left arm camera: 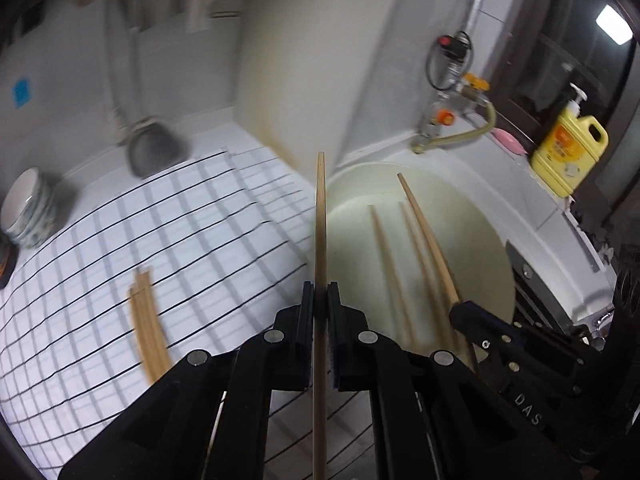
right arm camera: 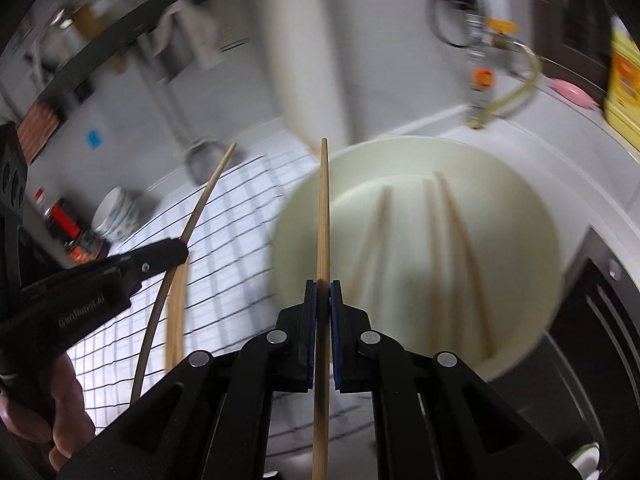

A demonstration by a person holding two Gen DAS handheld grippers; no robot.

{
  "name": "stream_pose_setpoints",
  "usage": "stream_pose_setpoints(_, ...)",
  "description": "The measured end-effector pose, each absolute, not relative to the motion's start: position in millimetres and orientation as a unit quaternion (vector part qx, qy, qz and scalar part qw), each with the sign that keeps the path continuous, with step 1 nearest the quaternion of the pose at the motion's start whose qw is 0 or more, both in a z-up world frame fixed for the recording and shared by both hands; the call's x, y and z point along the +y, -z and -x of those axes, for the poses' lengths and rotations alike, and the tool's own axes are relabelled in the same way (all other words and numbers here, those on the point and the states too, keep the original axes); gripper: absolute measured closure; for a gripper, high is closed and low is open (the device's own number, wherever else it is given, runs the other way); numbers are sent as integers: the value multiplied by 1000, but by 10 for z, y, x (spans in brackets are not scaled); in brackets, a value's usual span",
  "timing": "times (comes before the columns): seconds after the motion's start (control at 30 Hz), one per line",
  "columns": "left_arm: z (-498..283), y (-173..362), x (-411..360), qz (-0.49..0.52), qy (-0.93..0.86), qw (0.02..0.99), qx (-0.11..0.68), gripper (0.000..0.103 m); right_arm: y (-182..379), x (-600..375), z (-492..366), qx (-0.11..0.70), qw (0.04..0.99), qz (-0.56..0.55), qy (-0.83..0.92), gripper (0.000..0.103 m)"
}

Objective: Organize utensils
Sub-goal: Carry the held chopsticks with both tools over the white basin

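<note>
Chopsticks: we hold one wooden chopstick in each tool, both raised above the table.
Left tool [left arm camera: 320, 296]: our pads are closed tight on a chopstick [left arm camera: 321, 216] that runs straight up between them, its tip reaching past the near rim of the basin.
Right tool [right arm camera: 323, 296]: our blue-lined pads are pinched narrow on a second chopstick [right arm camera: 324, 208], upright in the same way, its tip level with the basin's far rim in our view.
Cross view: from the left wrist camera the right tool sits at lower right, its chopstick slanting up to the left over the basin; from the right wrist camera the left tool appears at left, gripping its bowed stick, with part of a hand below it.
Basin [right arm camera: 400, 152]: pale, round and deep, sitting to the right of the cloth; three more chopsticks [right arm camera: 436, 248] lie inside it, leaning on the inner wall, blurred.
Cloth [left arm camera: 120, 220]: a white grid-lined cloth covers the table; a small bundle of chopsticks [left arm camera: 148, 320] lies on it, left of the tools.
Stacked bowls [left arm camera: 28, 212]: at the far left edge of the cloth.
Yellow pump bottle [left arm camera: 568, 152]: at the right, beyond the basin, with a pink bar [left arm camera: 508, 140] just beside it.
Tap fittings [left arm camera: 452, 92]: on the tiled wall behind the basin.
</note>
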State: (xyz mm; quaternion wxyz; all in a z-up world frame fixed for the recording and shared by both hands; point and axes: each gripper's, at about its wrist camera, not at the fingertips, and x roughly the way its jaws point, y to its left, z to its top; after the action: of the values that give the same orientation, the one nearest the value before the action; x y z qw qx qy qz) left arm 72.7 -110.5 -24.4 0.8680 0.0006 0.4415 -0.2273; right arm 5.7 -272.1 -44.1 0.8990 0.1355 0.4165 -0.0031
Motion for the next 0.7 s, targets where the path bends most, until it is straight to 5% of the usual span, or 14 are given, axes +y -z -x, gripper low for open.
stream_pose_setpoints(0.7, -1275, 1101, -2381, -40, 229, 822, 519, 96, 1094, -3679, -519, 456, 866, -204, 16, 97)
